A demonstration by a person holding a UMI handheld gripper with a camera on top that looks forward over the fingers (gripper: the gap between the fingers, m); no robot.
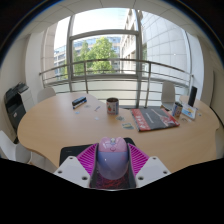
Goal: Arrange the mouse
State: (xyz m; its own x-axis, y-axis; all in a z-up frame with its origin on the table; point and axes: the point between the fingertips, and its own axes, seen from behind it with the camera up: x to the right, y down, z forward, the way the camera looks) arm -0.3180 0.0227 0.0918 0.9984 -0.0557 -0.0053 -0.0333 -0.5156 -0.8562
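The claw (112,165) holds the mouse (112,156) between its two fingers: the magenta pads (88,157) press against its left and right flanks with no gap visible on either side, so the fingers are pinched on it, not spread. The mouse is pale grey-lilac with a rounded back, and its long axis runs straight ahead along the fingers, nose pointing away from the camera toward the middle of the tabletop (70,125). It sits right at the claw, not ahead of it or off to a side, so no reach is needed; the only hand in play is the one carrying the claw.

Just under and behind the mouse a dark mouse mat (72,151) lies at the near edge of the tabletop, showing on both sides of the fingers. Whether the mouse touches the mat or hangs just above it cannot be told. My judgement is that the mat is where the mouse belongs, and that the coming move turns on setting it down squarely there, long axis in line with the mat's sides, before the fingers let go.

Farther out on the light wooden tabletop, a dark mug (112,105) stands near the centre, well apart from the claw. To the right of it lies a magazine (153,119) with a reddish cover. Toward the far left edge rests a small dark flat object (79,101). A black chair (17,103) stands off the left edge, and large windows (95,45) with a railing rise beyond the far edge.
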